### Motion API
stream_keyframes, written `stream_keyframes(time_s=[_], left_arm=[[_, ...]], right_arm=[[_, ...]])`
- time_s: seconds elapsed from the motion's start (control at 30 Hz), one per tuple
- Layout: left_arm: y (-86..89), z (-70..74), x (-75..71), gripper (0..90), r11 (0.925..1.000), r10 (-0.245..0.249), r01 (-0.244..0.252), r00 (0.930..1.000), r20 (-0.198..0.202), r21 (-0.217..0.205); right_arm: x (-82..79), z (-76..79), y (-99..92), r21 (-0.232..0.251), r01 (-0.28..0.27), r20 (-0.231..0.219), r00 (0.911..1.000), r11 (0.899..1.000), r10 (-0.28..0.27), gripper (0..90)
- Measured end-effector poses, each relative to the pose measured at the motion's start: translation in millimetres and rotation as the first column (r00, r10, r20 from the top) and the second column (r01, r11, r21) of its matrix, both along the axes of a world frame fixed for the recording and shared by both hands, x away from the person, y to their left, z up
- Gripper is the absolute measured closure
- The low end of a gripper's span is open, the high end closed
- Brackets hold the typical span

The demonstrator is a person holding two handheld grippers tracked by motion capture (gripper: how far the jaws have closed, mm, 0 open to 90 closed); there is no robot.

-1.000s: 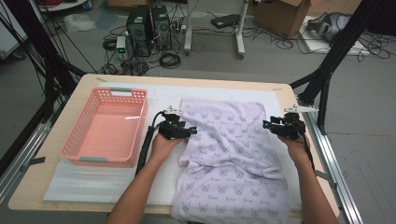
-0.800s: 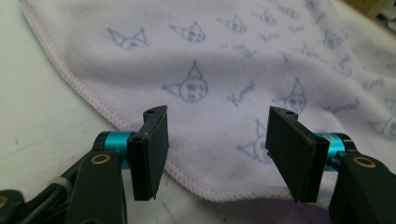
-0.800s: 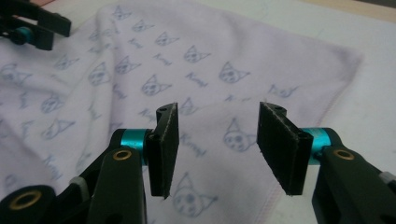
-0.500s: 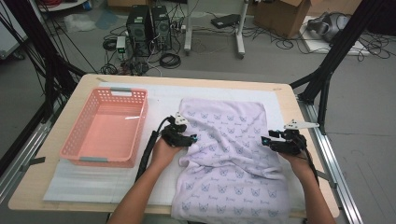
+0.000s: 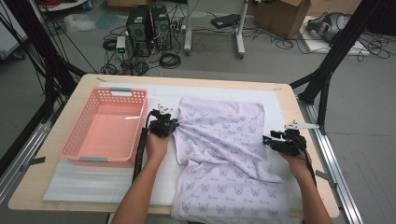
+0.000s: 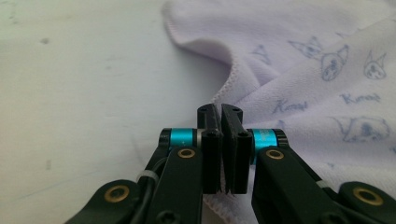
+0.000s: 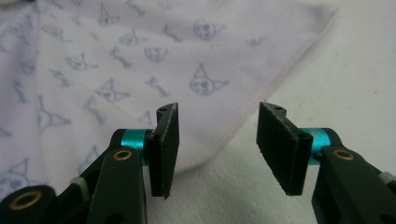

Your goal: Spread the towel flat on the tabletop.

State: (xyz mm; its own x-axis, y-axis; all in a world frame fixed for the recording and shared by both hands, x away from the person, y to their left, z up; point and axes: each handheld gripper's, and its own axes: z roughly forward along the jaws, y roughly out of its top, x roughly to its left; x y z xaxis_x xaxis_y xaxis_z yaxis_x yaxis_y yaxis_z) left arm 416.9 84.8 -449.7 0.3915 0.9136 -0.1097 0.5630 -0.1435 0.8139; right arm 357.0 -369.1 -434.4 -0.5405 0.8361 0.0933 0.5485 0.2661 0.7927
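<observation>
1. Two grippers are at the cloth (image 5: 224, 154): my left gripper (image 5: 173, 123) has just been closing and now pinches the cloth's left hem, so that side is secured.
2. My right gripper (image 5: 267, 139) stands half open over the right hem, gripping nothing.
3. The cloth lies mid-bench, its long axis running from far edge to near edge, overhanging the latter.

High view overhead, gripper views close, sharing towel (image 5: 224, 154)

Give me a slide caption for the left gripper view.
Left claw shut on the stitched edge of a lavender cat-print cloth lying on the white table mat.
</observation>
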Motion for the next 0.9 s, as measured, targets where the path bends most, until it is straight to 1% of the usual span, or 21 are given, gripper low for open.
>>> stream_keyframes(time_s=[0.03, 0.07, 0.1, 0.13, 0.23, 0.27, 0.33, 0.37, 0.4, 0.43, 0.5, 0.53, 0.57, 0.6, 0.63, 0.67, 0.73, 0.8, 0.83, 0.87, 0.9], left_arm=[[0.4, 0.2, 0.7, 86.1, 0.9999, 0.009, -0.009, 0.9999, 0.005, -0.009], [0.0, 0.4, 1.0, 86.1, 1.0000, 0.008, -0.008, 0.9999, 0.008, -0.005], [-0.7, 0.2, 1.0, 86.0, 1.0000, 0.009, -0.009, 0.9999, 0.012, 0.002], [-0.6, 0.3, 1.1, 86.0, 1.0000, 0.009, -0.009, 0.9999, 0.014, 0.000], [1.1, 1.0, 1.3, 85.9, 0.9998, 0.013, -0.013, 0.9996, 0.025, -0.014], [1.2, 1.0, 1.4, 85.9, 0.9998, 0.014, -0.014, 0.9995, 0.027, -0.017], [1.2, 0.7, 1.6, 85.9, 0.9997, 0.015, -0.014, 0.9996, 0.025, -0.021], [1.4, 0.8, 1.7, 85.9, 0.9996, 0.015, -0.014, 0.9995, 0.027, -0.023], [2.1, 0.7, 2.0, 86.0, 0.9995, 0.013, -0.012, 0.9995, 0.030, -0.028], [2.6, 0.6, 2.3, 86.0, 0.9991, 0.016, -0.015, 0.9994, 0.032, -0.039], [4.3, 0.5, 2.9, 86.0, 0.9984, 0.020, -0.018, 0.9993, 0.031, -0.054], [5.0, 0.4, 3.3, 86.1, 0.9981, 0.020, -0.018, 0.9993, 0.031, -0.058], [5.5, 0.4, 3.7, 86.1, 0.9976, 0.022, -0.019, 0.9992, 0.032, -0.066], [6.2, 0.5, 4.2, 86.2, 0.9969, 0.020, -0.018, 0.9991, 0.036, -0.076], [6.7, 0.6, 4.9, 86.2, 0.9957, 0.019, -0.015, 0.9990, 0.042, -0.091], [7.5, 0.6, 5.4, 86.2, 0.9933, 0.016, -0.010, 0.9985, 0.051, -0.115], [10.3, 0.0, 6.3, 86.4, 0.9852, -0.012, 0.023, 0.9977, 0.067, -0.170], [12.8, -0.4, 6.5, 86.3, 0.9738, -0.056, 0.072, 0.9955, 0.077, -0.216], [13.4, -0.4, 6.3, 86.3, 0.9713, -0.071, 0.089, 0.9938, 0.085, -0.221], [13.7, -0.1, 5.4, 86.1, 0.9649, -0.108, 0.128, 0.9893, 0.097, -0.229], [13.0, 0.1, 4.6, 85.5, 0.9594, -0.138, 0.158, 0.9851, 0.103, -0.233]], right_arm=[[1.3, -1.7, 3.1, -0.014, -0.008, -0.004, 1.0000, 1.000, 0.008, 48.5], [1.8, -3.3, 7.3, -0.024, -0.015, -0.015, 0.9998, 1.000, 0.015, 48.6], [2.7, -4.8, 11.3, -0.045, -0.022, -0.015, 0.9997, 0.999, 0.022, 48.6], [3.4, -6.6, 15.3, -0.053, -0.026, -0.022, 0.9995, 0.998, 0.024, 48.8], [6.2, -11.5, 26.1, -0.050, -0.049, -0.048, 0.9978, 0.998, 0.046, 51.2], [6.6, -12.2, 29.0, -0.055, -0.042, -0.052, 0.9979, 0.998, 0.040, 52.0], [8.0, -12.2, 30.7, -0.052, -0.022, -0.057, 0.9982, 0.998, 0.019, 56.9], [9.3, -11.7, 30.7, -0.053, -0.014, -0.066, 0.9978, 0.999, 0.010, 60.6], [10.3, -10.8, 30.7, -0.060, -0.016, -0.067, 0.9977, 0.998, 0.012, 66.4], [11.0, -9.5, 31.6, -0.066, -0.024, -0.075, 0.9970, 0.998, 0.019, 85.0], [11.8, -6.5, 37.9, -0.158, -0.052, -0.047, 0.9979, 0.986, 0.045, 88.2], [13.2, -5.7, 40.1, -0.190, -0.049, -0.027, 0.9986, 0.981, 0.044, 88.4], [16.5, -6.0, 40.6, -0.209, -0.032, -0.006, 0.9995, 0.977, 0.032, 88.4], [21.6, -6.3, 39.1, -0.208, -0.015, 0.007, 0.9998, 0.978, 0.016, 88.4], [27.7, -7.0, 36.8, -0.192, 0.005, 0.021, 0.9998, 0.981, -0.001, 88.4], [33.7, -7.3, 33.7, -0.178, 0.029, 0.037, 0.9991, 0.984, -0.023, 88.4], [45.3, -6.8, 25.8, -0.147, 0.083, 0.084, 0.9940, 0.986, -0.071, 88.4], [54.0, -5.7, 16.6, -0.089, 0.153, 0.104, 0.9841, 0.984, -0.144, 88.4], [56.9, -5.1, 12.0, -0.053, 0.191, 0.107, 0.9770, 0.980, -0.185, 88.5], [58.3, -4.5, 9.3, -0.038, 0.226, 0.106, 0.9694, 0.973, -0.221, 88.4], [60.1, -4.0, 4.4, -0.003, 0.259, 0.100, 0.9610, 0.966, -0.258, 87.9]])
